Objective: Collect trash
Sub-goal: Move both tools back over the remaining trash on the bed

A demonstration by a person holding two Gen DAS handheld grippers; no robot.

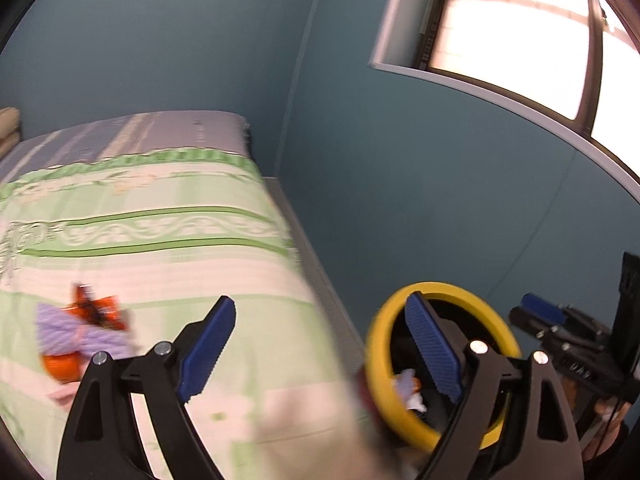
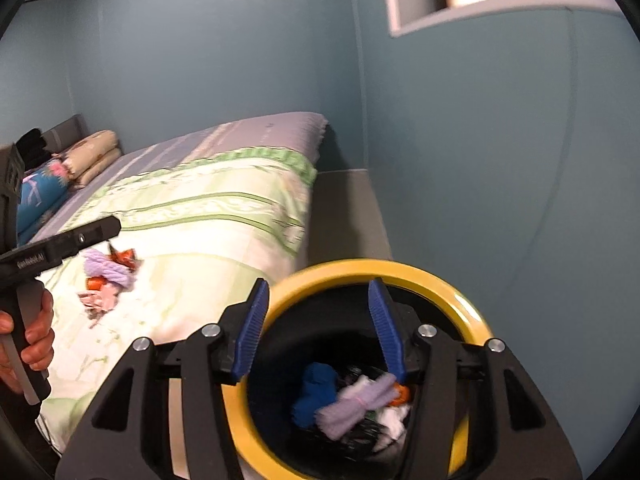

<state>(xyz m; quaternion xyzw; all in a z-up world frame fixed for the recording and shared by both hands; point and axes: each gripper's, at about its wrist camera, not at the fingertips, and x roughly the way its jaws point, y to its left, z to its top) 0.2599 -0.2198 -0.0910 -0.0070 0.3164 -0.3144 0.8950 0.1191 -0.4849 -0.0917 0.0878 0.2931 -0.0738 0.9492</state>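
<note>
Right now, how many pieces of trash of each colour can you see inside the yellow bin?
Inside the yellow-rimmed bin, from the right wrist view:
Blue: 1, blue wad
Purple: 1, purple bundle
Orange: 1, orange scrap
White: 1, white scrap
Total: 4. The dark stuff below is too murky to count.

We see matt black plastic on both grippers, left (image 1: 320,344) and right (image 2: 316,330), with ribbed blue rubbery pads (image 2: 252,332) and shiny metal screw heads (image 2: 426,330). The bin (image 2: 460,280) has a smooth glossy yellow plastic rim and a dark inside. Trash in the bin (image 2: 356,404) looks like soft purple and blue cloth. The pile on the bed (image 2: 108,276) mixes knitted purple cloth with shiny orange wrappers. The bedspread (image 2: 208,216) is smooth printed cloth. The wall (image 2: 460,140) is matt painted.
</note>
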